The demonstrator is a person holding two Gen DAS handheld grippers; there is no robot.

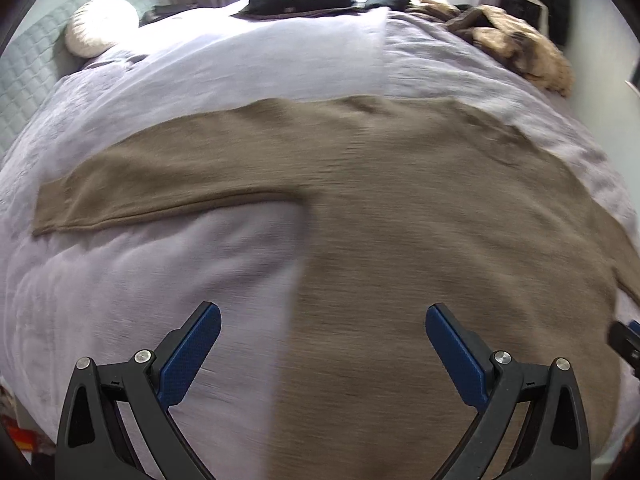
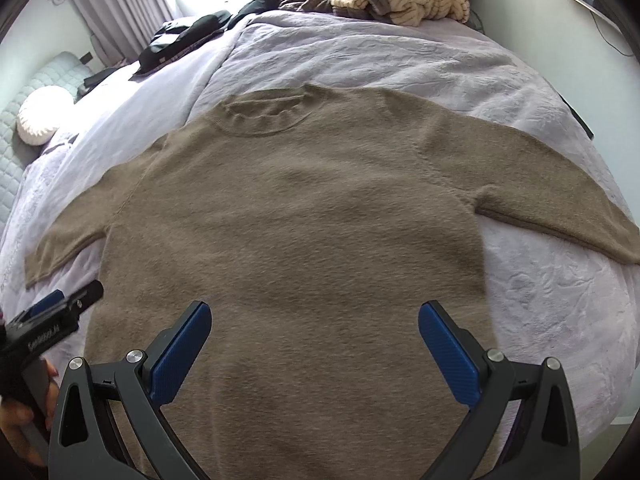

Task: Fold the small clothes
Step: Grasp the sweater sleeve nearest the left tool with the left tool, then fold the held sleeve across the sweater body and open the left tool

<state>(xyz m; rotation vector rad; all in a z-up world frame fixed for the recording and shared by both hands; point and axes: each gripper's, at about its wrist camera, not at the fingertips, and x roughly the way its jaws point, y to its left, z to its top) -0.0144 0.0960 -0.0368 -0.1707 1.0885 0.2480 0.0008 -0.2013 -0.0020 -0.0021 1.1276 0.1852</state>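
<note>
Sweater [image 2: 304, 216], fuzzy tan knit, flat

The left tool [image 1: 323, 318] was held with its blue-padded fingers [image 1: 192, 356] spread wide, gripping nothing. The right tool [image 2: 315, 316] was likewise spread wide and empty. A hand [image 2: 16, 416] gripped the left tool's handle at the right view's lower-left edge.

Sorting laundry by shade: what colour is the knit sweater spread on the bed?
Plain taupe-brown sweater; clearest in the right wrist view.
</note>
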